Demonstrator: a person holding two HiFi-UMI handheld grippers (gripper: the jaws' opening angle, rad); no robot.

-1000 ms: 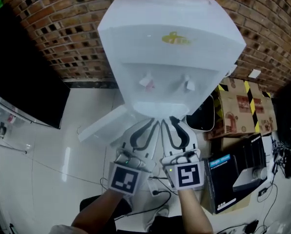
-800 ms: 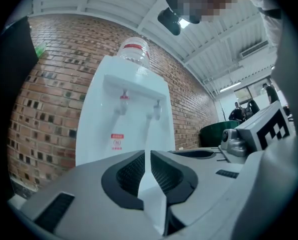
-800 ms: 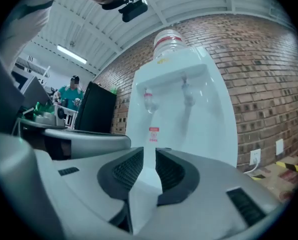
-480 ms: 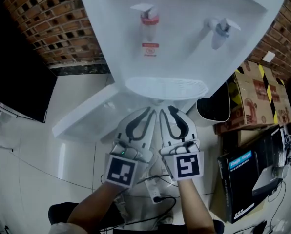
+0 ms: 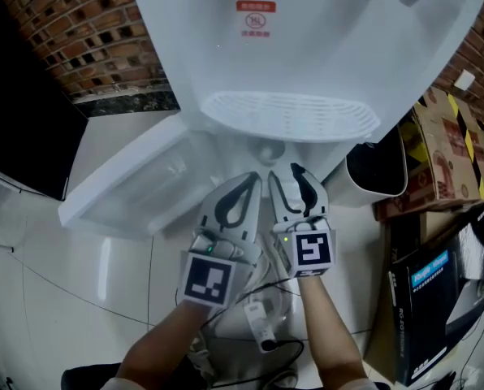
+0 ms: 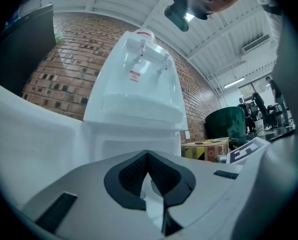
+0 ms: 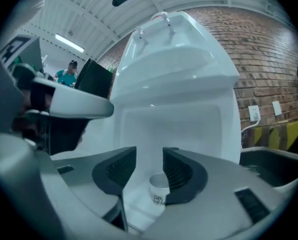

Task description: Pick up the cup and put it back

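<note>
White is the big water machine (image 5: 307, 47) in front of us, and red brick is the wall (image 5: 79, 39) behind it. Its low door (image 5: 136, 189) hangs open on our left, under the round drip tray (image 5: 291, 116). Behind that door is a little cupboard (image 7: 174, 129), white inside.

In the cupboard stands the cup (image 7: 158, 186). It is small and white, it stands upright, and it has dark print on its side. In the head view the cup (image 5: 266, 149) is only a small round rim just below the tray.

We hold our two tongs side by side, close together, and both point into the cupboard. Our left tongs (image 5: 250, 184) are closed. Their dark pads meet at the tips and nothing is in them. Our right tongs (image 5: 287, 177) are apart, and they have just been opening. In the right gripper view the cup shows in the gap, a bit ahead of the tips. The pad on the right of that view hides part of it. No pad presses on the cup, so it stands on the cupboard floor by itself.

To our right a black bin (image 5: 376, 165) sits beside a cardboard box (image 5: 453, 153) with yellow and black stripes. Near our arms a plug strip (image 5: 261, 323) lies on the pale floor (image 5: 63, 283).
</note>
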